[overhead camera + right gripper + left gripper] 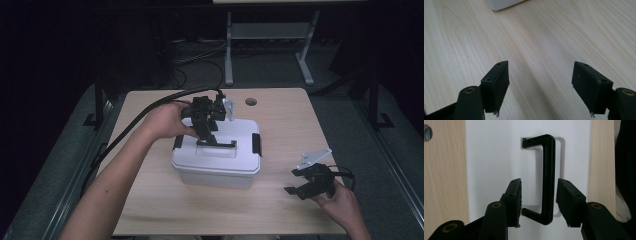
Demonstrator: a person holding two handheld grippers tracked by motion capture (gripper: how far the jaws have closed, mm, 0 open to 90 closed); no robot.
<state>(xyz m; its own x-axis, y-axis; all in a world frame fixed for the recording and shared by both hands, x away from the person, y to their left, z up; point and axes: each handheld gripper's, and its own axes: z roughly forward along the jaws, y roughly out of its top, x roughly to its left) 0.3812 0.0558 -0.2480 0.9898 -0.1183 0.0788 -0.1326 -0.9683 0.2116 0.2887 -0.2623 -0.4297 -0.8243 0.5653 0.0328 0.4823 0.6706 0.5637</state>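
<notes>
Over box lid [240,131]: left gripper [538,203] fingers narrow, straddling handle [548,177]; right gripper [540,86] wide.

A white plastic box [216,165] stands upright near the middle of the table, its white lid [220,145] closed on top. Black latches sit at the lid's two short ends. A black handle [547,180] lies flat in a shallow recess at the lid's centre, a slim U-shaped bar with its two ends hinged into the lid.
</notes>
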